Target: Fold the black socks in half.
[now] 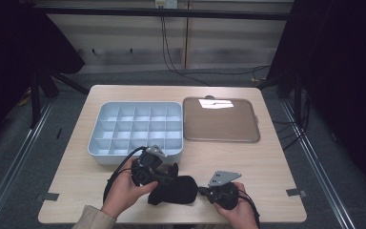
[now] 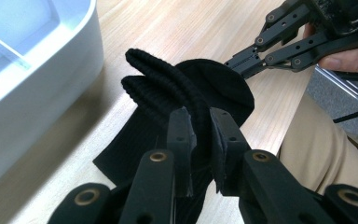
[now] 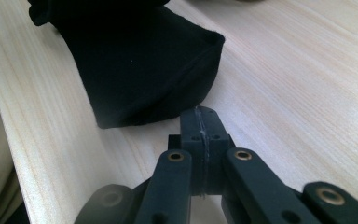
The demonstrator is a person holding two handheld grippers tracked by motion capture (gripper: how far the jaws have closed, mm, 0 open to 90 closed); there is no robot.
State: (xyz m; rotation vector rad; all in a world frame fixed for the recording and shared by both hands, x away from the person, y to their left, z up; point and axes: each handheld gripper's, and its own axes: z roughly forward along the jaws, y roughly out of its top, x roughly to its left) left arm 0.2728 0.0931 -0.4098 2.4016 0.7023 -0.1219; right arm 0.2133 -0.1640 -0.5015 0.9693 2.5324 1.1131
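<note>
1. High view: black sock (image 1: 174, 190) lies on the table (image 1: 267, 162) near its front edge, between my two hands, just in front of the white divided box (image 1: 134, 128). Brown tray (image 1: 220, 119) sits to the box's right, apart from the work.
2. Left gripper (image 2: 202, 135) is nearly closed, clamped on the ribbed cuff (image 2: 163, 86) of the sock; the cuff end is bunched and lifted, the rest of the fabric rests on the wood.
3. Right gripper (image 3: 201, 122) has its jaws pressed fully together. In the right gripper view the tips sit at the sock's toe end (image 3: 144, 74), just off the fabric; nothing visible between the pads.
4. Step in hand, as I judge it: folding or rolling the sock, cuff brought toward the toe, right side steadying.
5. Next move calls for carrying the cuff over without losing the pinch, keeping the toe from sliding, then compacting the bundle enough for one box cell.
</note>
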